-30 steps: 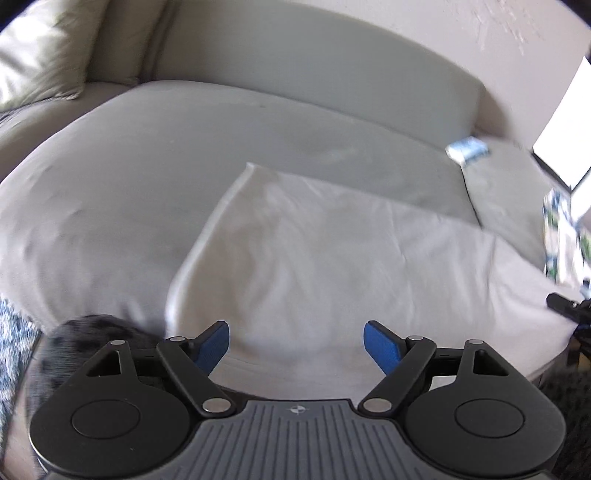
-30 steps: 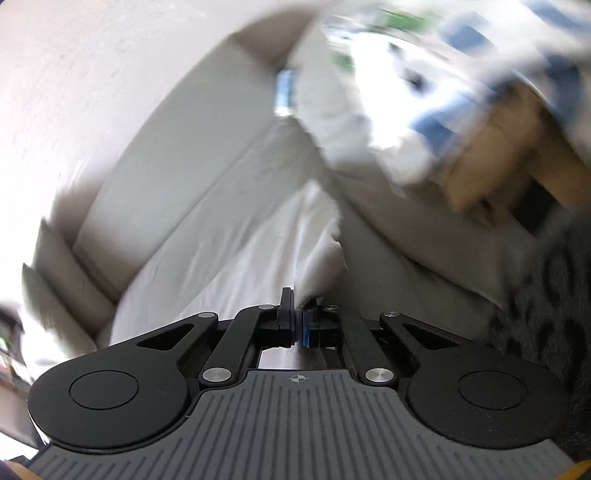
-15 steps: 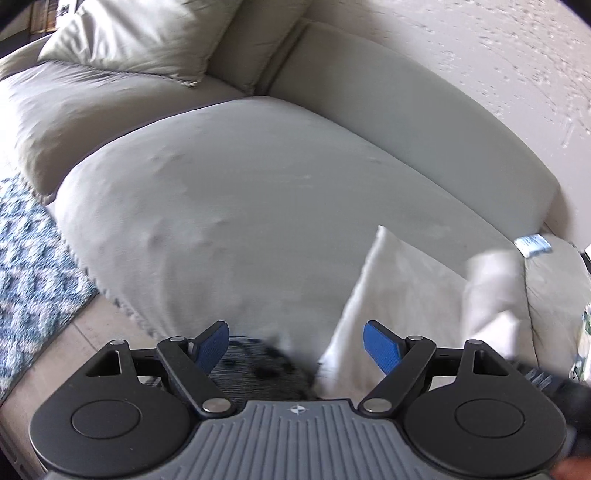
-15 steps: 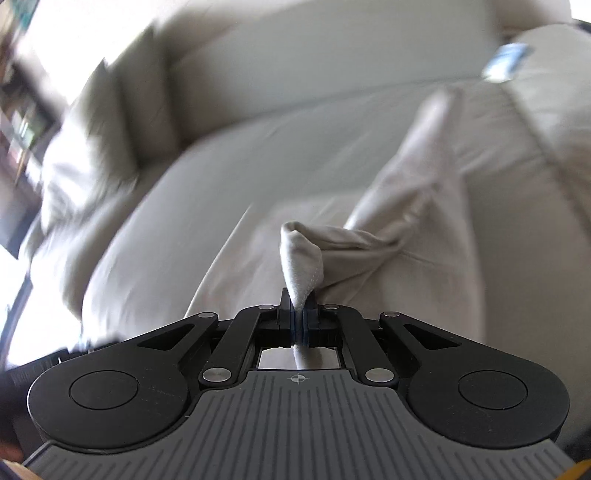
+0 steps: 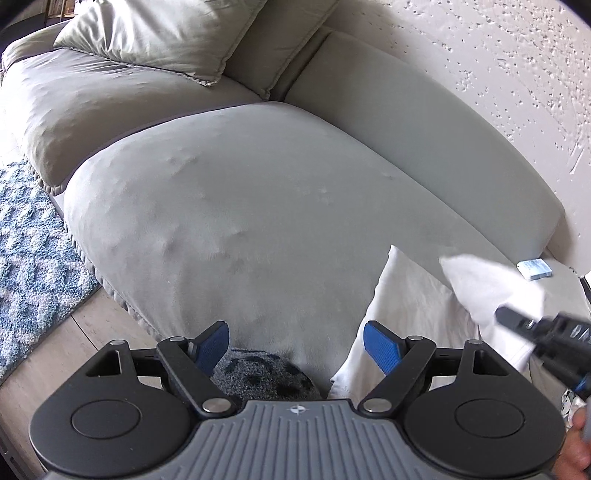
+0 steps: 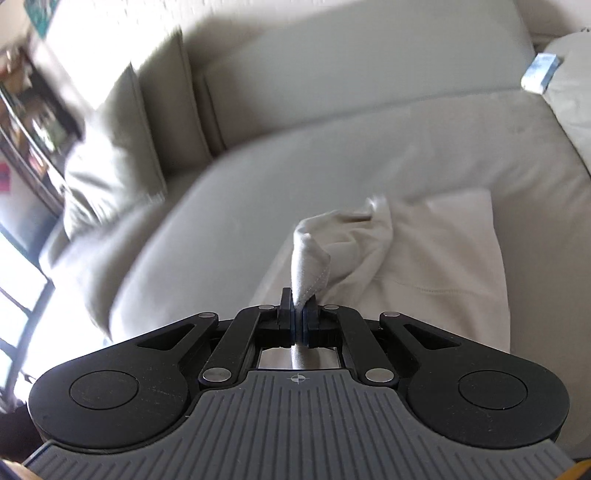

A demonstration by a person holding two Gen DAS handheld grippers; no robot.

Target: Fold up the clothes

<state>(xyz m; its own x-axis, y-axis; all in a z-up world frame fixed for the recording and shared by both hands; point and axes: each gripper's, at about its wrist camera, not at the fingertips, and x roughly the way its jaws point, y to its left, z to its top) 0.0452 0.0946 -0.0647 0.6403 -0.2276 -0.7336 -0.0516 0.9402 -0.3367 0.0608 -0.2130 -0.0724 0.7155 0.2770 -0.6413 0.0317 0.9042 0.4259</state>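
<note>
Sofa [image 5: 258, 206]: grey-beige, fills most of both views. Wide seat cushion in the centre, back cushions behind it, a loose pillow [image 5: 155, 33] propped at the far left corner.

Wall [image 5: 498, 66]: pale, rough-textured, behind the sofa back.

Rug [image 5: 26, 251]: blue-and-white pattern on the floor at the left of the sofa, wood-look flooring showing just beside it.

Garment [image 6: 443, 258]: white cloth, lying on the right part of the seat cushion, mostly flat, one stitched seam visible across it. One corner is pulled up off the cushion into a bunched peak; the rest stays flat on the seat. In the left wrist view the same garment [image 5: 413, 295] sits at lower right, its raised corner blurred.

Left tool [image 5: 295, 345]: blue pads spread wide apart, nothing between them; it hovers over the front edge of the seat cushion, to the left of the garment.

Right tool [image 6: 299, 321]: pads clenched together on the hemmed corner of the garment, cloth rising straight out from between them. Also visible from the left wrist view at far right [image 5: 517, 323], blurred.

Dark spotted fabric [image 5: 262, 373]: seen just below the left tool; what it belongs to cannot be told.

Small blue-and-white object [image 5: 534, 268]: lies on the sofa beyond the garment, apart from it; too small to identify.
</note>
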